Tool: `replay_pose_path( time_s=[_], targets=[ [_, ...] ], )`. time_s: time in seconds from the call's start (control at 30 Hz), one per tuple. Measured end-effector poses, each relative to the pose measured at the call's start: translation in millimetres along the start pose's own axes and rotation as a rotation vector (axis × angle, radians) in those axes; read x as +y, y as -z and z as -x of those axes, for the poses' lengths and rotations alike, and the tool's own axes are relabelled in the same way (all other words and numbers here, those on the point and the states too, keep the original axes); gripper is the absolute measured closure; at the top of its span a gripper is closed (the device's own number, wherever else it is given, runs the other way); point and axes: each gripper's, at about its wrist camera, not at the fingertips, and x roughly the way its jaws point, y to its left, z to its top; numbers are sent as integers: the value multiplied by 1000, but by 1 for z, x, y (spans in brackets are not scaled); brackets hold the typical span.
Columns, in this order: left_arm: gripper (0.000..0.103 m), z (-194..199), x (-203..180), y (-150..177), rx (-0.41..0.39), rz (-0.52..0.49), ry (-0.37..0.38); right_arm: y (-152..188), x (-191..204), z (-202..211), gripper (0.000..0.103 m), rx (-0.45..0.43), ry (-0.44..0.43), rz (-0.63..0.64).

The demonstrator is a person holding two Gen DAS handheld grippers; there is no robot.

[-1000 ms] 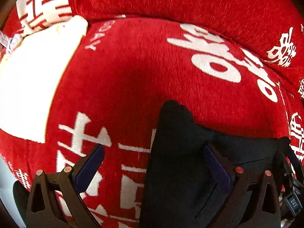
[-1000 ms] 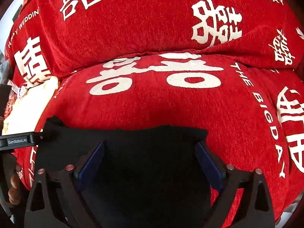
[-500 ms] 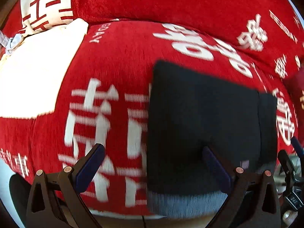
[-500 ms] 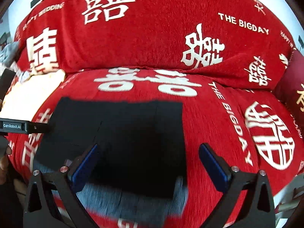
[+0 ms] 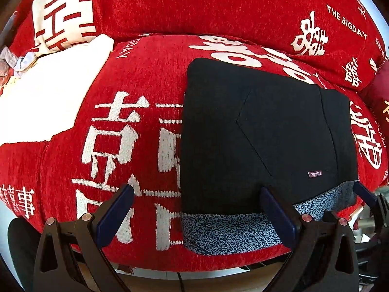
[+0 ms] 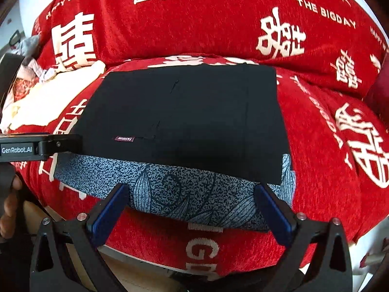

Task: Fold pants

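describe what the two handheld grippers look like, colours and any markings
Both the left gripper and the right gripper have black angular frames with triangular cut-outs, small copper-coloured rivets and dark blue pads on the jaws. The right wrist view shows a white "GenRobot.AI" label on the left gripper's side.

The black pants (image 6: 184, 119) are laid folded flat, with a speckled blue-grey band exposed at 6 o'clock.

My right hand-held gripper (image 6: 189, 209) hangs wide open and empty just short of the folded black pants (image 6: 184, 119), which lie flat on the red sofa cover (image 6: 323, 160), a speckled blue-grey lining strip showing along their near edge. My left hand-held gripper (image 6: 73, 146) touches their left edge.
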Motion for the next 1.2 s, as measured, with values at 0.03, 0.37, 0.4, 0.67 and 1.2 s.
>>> replay_pose_path(
  time_s=[0.03,0.37,0.4,0.67,1.2],
  targets=[
    [0,1,-1,1,-2,-1,-4,-2,0,6,0,-9,0,2],
    [0,0,-4,3,-11,-1,-25,-83,3,-7,0,-74,34,42],
    [0,0,-4,3,-9,-3,-26,-90,6,-15,0,-64,33,43],
    [0,-2,1,3,5,4,8,-105,1,-69,0,95,87,1],
    [0,-27,26,-24,146,55,429,5,-139,-23,0,-6,-202,-339]
  ],
)
